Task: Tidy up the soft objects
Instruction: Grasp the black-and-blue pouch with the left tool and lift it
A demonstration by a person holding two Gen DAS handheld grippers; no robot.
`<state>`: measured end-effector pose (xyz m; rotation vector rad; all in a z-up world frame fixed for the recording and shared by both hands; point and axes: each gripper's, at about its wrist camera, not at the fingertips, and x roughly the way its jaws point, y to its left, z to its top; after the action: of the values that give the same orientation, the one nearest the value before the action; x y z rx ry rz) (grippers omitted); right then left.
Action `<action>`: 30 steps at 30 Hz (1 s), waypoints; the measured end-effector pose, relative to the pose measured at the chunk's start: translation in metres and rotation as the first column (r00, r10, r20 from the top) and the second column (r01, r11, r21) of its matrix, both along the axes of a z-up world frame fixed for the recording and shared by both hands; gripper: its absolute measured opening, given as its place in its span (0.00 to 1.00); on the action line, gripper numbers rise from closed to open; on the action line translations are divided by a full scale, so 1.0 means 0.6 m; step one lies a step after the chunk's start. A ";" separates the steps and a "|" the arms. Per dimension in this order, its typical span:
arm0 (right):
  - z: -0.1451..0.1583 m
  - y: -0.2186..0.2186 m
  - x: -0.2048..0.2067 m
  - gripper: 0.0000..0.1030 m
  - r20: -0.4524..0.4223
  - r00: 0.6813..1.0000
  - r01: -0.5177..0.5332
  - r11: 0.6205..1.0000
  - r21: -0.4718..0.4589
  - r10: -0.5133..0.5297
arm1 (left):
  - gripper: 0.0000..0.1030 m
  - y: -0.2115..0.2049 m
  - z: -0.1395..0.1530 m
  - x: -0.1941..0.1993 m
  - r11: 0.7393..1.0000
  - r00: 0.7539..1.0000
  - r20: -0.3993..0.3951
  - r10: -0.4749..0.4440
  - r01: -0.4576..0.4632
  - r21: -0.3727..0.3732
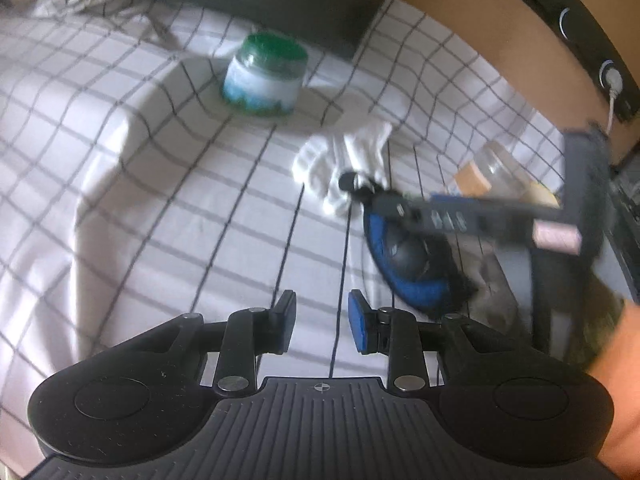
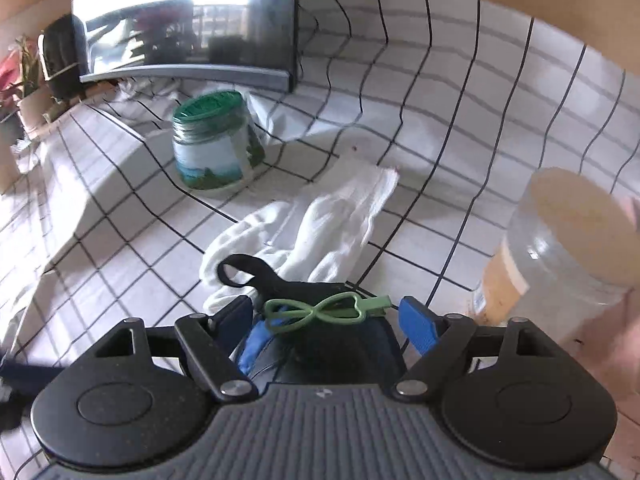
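Observation:
A pair of white gloves (image 2: 316, 228) lies crumpled on the checked white cloth (image 2: 460, 128); it also shows in the left wrist view (image 1: 340, 164). A dark, blue-edged soft item (image 2: 340, 344) with a black strap and a green clip (image 2: 324, 310) lies between the spread fingers of my right gripper (image 2: 330, 320), which is open over it. In the left wrist view the same blue item (image 1: 412, 264) lies under the blurred right gripper (image 1: 460, 208). My left gripper (image 1: 322, 328) is open and empty, hovering above the cloth, left of the blue item.
A green-lidded jar (image 2: 214, 144) stands behind the gloves. A clear plastic jar with a tan lid (image 2: 560, 248) lies at the right. A dark monitor (image 2: 188, 24) stands at the back. Plants (image 2: 24, 76) stand at the far left.

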<state>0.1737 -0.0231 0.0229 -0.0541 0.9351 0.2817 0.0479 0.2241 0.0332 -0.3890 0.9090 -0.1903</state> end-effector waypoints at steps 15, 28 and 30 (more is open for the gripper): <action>0.017 -0.084 -0.124 0.69 0.111 0.984 0.158 0.970 -0.183 -0.139 | 0.31 -0.049 -0.006 0.030 0.998 0.998 0.003 -0.056 0.056 -0.021; 0.032 -0.068 -0.196 0.69 0.092 0.995 0.041 0.996 -0.081 -0.033 | 0.31 -0.117 0.040 0.082 0.975 0.986 0.092 -0.136 0.116 0.190; 0.029 -0.101 -0.204 0.69 0.091 0.993 0.085 0.991 -0.106 -0.075 | 0.31 -0.147 0.040 0.090 0.955 0.980 0.087 -0.181 0.153 0.254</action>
<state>0.0512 -0.0837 0.0403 -0.1290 0.8633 0.1519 0.1017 0.1362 0.0572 -0.0690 0.8453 -0.2483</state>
